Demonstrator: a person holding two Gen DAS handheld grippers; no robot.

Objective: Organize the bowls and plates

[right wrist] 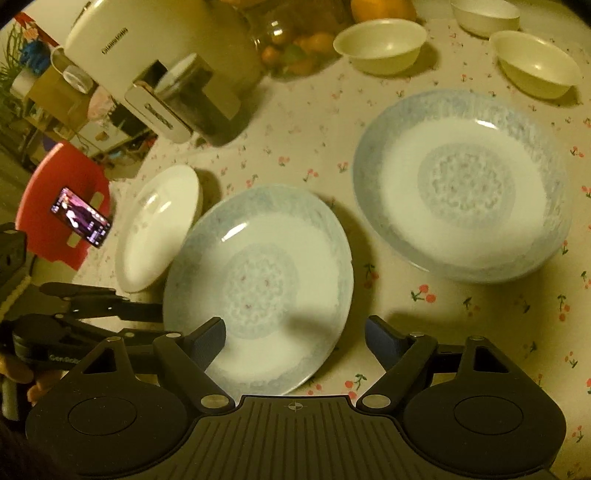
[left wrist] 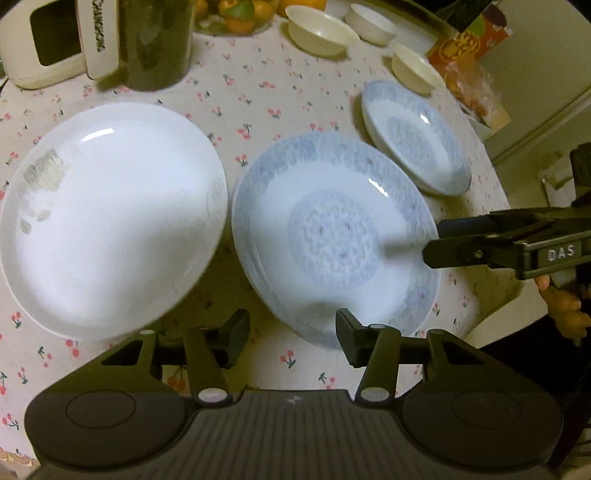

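A round table w/ cherry-print cloth (left wrist: 258, 107) is seen; its edge curves away at the right in the left wrist view, and at the left in the right wrist view, where a red stool (right wrist: 55, 192) w/ a phone (right wrist: 81, 218) on it stands below. Bare cloth is left betw. the plates and the bowls at the back, and a narrow strip along the near edge.

A plain white plate (left wrist: 110, 218) lies at left, just beside a blue-patterned plate (left wrist: 332, 240), gap v. small. A second blue-patterned plate (left wrist: 415, 138) lies further back-right, near but apart. All are round, so no long axis; all sit rim-up, flat on the cloth. Three cream bowls, bowl A (left wrist: 319, 31), bowl B (left wrist: 371, 22) and bowl C (left wrist: 415, 68), are set upright at the back, apart from each other. A white appliance (left wrist: 48, 44) and a glass jar of fruit (left wrist: 232, 14) are at the back-left.

The left gripper (left wrist: 291, 338) is held over the near rim of the central blue plate, jaws spread, nothing betw. them. The right gripper (right wrist: 295, 341) is likewise spread and empty; in the left wrist view its fingers (left wrist: 461, 253) are seen at that plate's right rim, contact can't be told
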